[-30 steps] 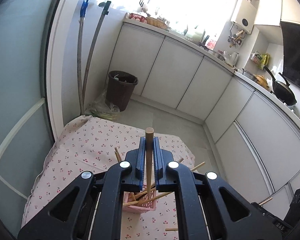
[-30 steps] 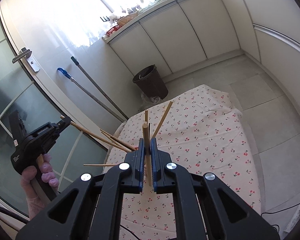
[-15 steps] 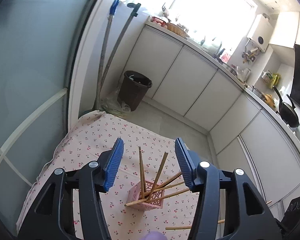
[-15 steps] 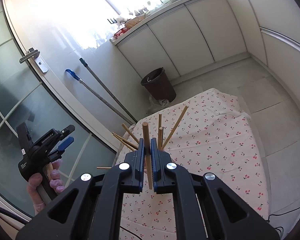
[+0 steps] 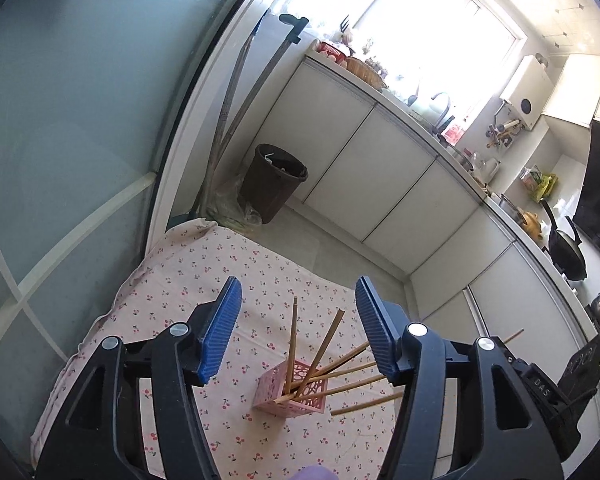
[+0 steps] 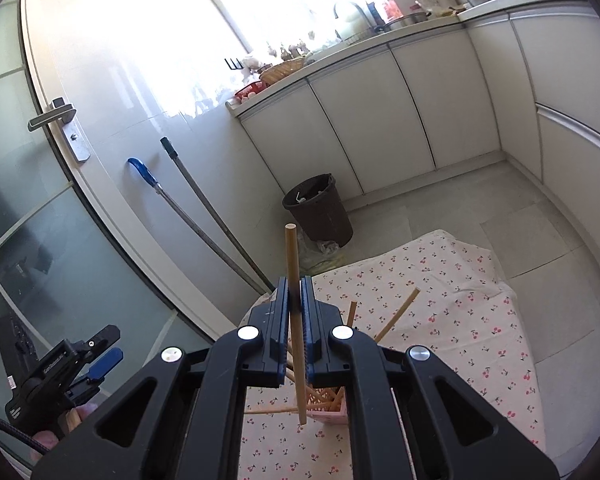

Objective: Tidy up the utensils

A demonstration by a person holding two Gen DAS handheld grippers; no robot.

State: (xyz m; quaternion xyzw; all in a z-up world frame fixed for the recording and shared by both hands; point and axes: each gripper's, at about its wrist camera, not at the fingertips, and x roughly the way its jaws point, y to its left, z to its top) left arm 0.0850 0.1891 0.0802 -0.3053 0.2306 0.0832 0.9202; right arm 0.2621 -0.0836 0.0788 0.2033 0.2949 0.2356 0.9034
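Left gripper jaws just opened, empty, above pink perforated plastic basket holding wooden chopsticks. Right gripper clamps upright wooden chopstick.

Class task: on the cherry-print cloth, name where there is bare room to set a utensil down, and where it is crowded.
Free: the cherry-print cloth between the pink basket and the glass door, and its far stretch toward the bin. Crowded: beside the basket, where chopsticks fan out.

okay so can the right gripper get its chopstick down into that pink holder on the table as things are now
Probably yes. The right gripper is shut on an upright chopstick whose lower tip hangs beside the pink holder. The left gripper stands open and empty, off to the side. Only the leaning chopsticks crowd the opening.
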